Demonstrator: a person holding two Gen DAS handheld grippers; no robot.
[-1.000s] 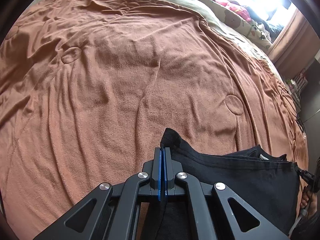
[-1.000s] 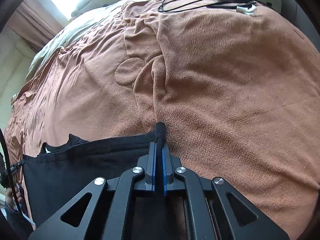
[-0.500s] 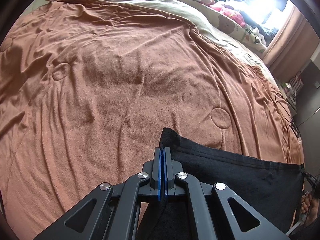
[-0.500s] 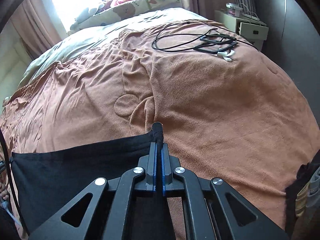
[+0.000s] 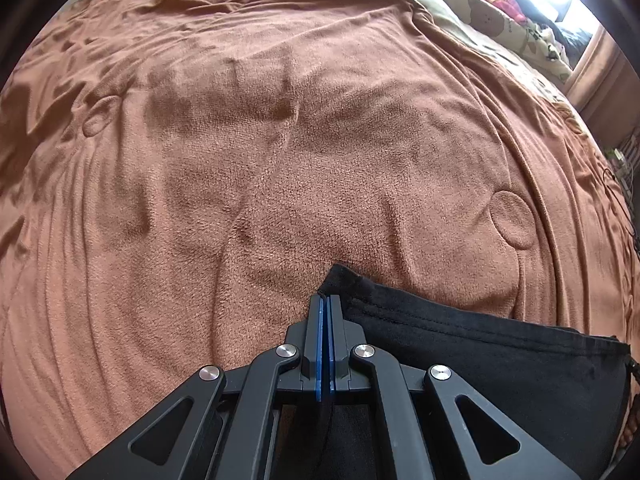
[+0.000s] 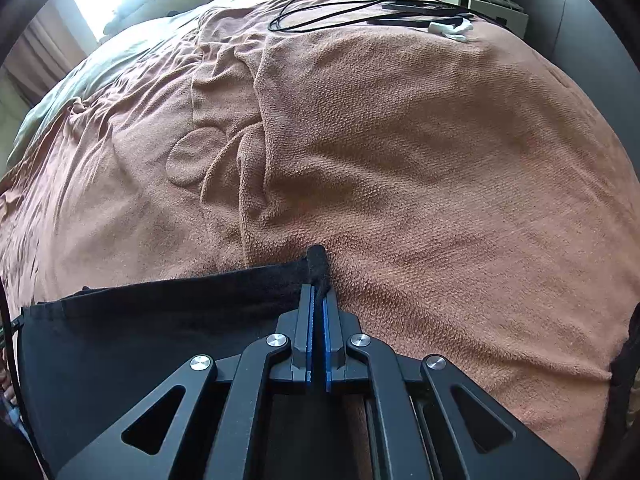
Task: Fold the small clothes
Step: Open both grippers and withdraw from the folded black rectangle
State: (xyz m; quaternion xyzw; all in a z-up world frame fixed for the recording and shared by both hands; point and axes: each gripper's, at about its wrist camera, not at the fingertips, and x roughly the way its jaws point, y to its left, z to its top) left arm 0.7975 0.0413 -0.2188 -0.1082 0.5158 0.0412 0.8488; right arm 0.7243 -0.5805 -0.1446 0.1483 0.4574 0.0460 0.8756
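Black garment (image 5: 480,360) stretched taut between both grippers!
Left gripper (image 5: 326,300) and right gripper (image 6: 318,290) each pinched a corner; its lower part was cut off.

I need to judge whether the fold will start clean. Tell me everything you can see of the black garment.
The black garment is plain dark knit cloth, seemingly cotton, with a stitched hem along its top edge. It hangs spread between two pinched corners: the left hand-held gripper is shut on one, the right hand-held gripper on the other, a small tuft of cloth poking past each. The top edge runs fairly taut and straight just above the brown blanket. Its lower part is hidden behind the grippers.
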